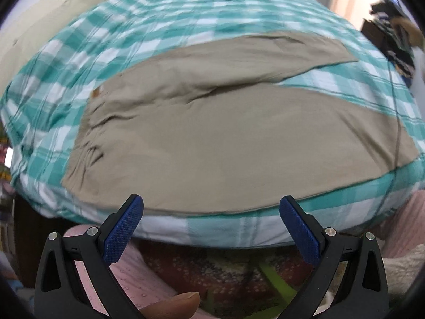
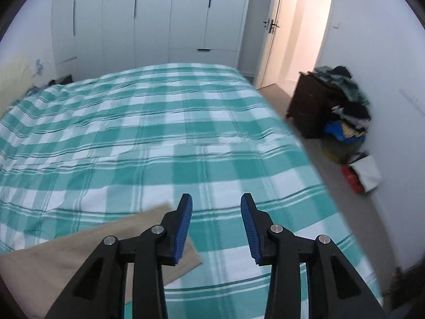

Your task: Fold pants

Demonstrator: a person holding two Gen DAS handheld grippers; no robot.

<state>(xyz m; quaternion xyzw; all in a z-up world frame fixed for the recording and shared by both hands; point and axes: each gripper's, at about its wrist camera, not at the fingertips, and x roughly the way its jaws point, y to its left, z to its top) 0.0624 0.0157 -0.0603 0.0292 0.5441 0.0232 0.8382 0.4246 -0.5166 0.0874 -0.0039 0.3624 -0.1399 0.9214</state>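
— Looking at the bed (image 1: 164, 16), the pants (image 1: 212, 133) lie spread flat on the green-and-white checked cover, waistband to the left of the left wrist view, the two legs running off to the right and splayed apart in a V; nothing looks folded yet, so I'd say the first fold has not begun.

— And the grippers?

— The left gripper (image 1: 212, 214) hangs over the near edge of the bed, jaws wide apart and holding nothing; the near leg lies just beyond its tips, not touched. The right gripper (image 2: 216, 212) is also spread, less widely, and empty; it sits above the cover, with the hem end of a pant leg (image 2: 93, 252) under and beside its left finger; whether it touches the cloth I cannot tell.

— So what does the next move call for?

— My guess is bringing one leg over the other; that means the left gripper taking the near edge up by the waist and the right pinching the near leg's hem, both closing on cloth alone rather than on the cover beneath; then carrying the leg across together so it lands flat.

— Any snag?

— The wrinkles near the waistband (image 1: 93, 133) may want smoothing; and a thin cord (image 1: 397, 133) lies across the leg at the right.
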